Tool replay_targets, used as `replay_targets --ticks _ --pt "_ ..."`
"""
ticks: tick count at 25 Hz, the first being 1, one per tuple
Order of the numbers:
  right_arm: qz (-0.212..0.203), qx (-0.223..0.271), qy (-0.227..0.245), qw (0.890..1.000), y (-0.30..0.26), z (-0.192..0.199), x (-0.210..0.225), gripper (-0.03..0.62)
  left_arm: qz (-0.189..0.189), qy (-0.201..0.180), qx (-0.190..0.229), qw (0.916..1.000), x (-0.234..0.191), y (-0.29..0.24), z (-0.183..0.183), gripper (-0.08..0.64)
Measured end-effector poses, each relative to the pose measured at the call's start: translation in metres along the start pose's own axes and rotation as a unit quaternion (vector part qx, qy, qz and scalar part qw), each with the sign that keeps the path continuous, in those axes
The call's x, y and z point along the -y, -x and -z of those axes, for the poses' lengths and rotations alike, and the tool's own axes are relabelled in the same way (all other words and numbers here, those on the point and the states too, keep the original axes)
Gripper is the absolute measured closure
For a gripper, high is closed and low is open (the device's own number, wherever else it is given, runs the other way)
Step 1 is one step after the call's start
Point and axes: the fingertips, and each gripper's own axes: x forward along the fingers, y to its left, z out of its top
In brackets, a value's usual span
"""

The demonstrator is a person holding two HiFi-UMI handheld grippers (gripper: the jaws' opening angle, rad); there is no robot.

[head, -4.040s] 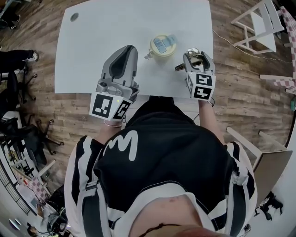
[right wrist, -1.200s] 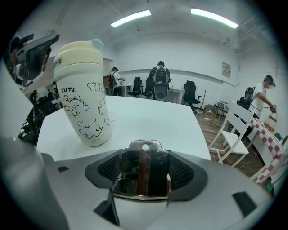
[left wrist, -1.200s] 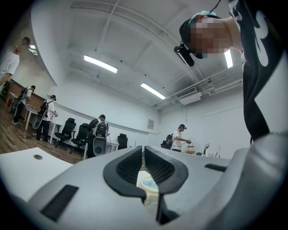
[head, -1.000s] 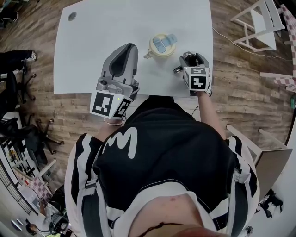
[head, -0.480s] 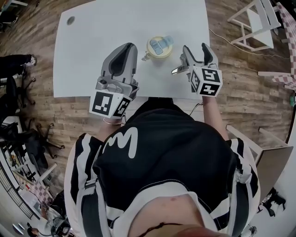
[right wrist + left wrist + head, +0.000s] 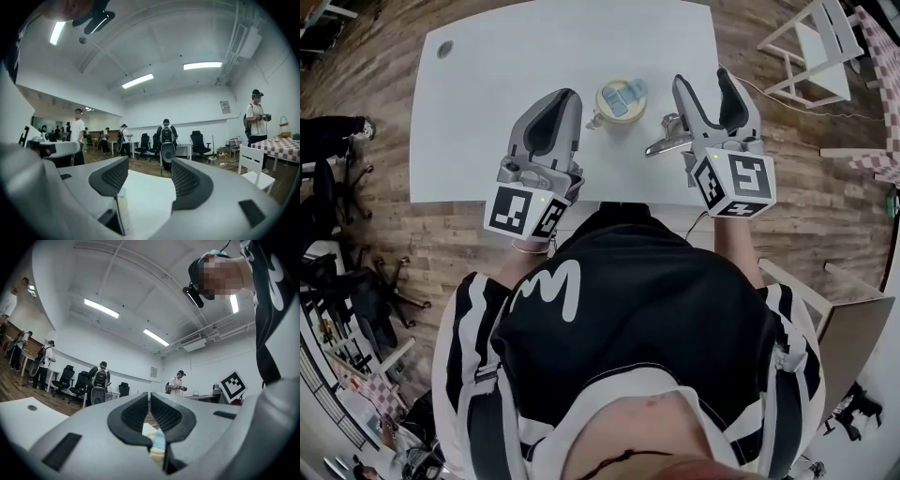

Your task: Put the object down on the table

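**A:** How does the right gripper (image 6: 705, 84) stand?

**B:** Its jaws are spread wide and nothing is between them. In the right gripper view the gap shows only bare white tabletop, with a thin sliver of the pale container at the lower edge of the left-hand jaw. The person holds this gripper over the near right part of the table (image 6: 487, 84), with its marker cube toward the body.

**A:** And the left gripper (image 6: 559, 97)?

**B:** It is closed, with the two dark pads drawn together to a narrow slit and no object held. In the left gripper view a bit of the container shows low down, beyond the jaws. The gripper points out over the table's near edge.

**A:** Where is the container itself?

**B:** The round yellow container (image 6: 620, 99) stands on the table between the two grippers. Its pale blue lid flap faces up and a small spout or tab sticks out on its left. In the head view it is apart from both grippers, slightly nearer the right one.

**A:** What else is there?

**B:** There is a grey grommet hole (image 6: 443, 49) near the table's far left corner. The floor is wood plank, and a white chair (image 6: 811, 42) stands off to the right. The gripper views show people and office chairs in the room beyond.
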Motion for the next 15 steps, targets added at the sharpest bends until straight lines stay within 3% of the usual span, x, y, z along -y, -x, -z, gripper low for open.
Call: replay_targets --ticks 4,5,7,8,15 --pt "0.005 0.04 -0.002 0.999 0.008 -0.026 0.001 0.302 0.003 0.001 -0.001 1.0 0.004 -0.001 -0.001 0.538" --pt "0.009 0.047 -0.001 0.999 0.01 -0.03 0.002 0.32 0.003 -0.001 0.0 1.0 0.005 -0.001 -0.002 0.538" --pt "0.021 0.059 0.006 0.998 0.015 -0.037 0.004 0.457 0.004 -0.002 0.001 1.0 0.007 -0.001 -0.003 0.538" --pt "0.025 0.06 0.011 0.998 0.016 -0.039 0.005 0.485 0.004 -0.002 0.002 1.0 0.008 -0.001 -0.004 0.538" --pt "0.027 0.052 0.038 0.998 0.018 -0.039 0.005 0.541 0.0 -0.002 0.003 1.0 0.014 -0.005 -0.003 0.538"
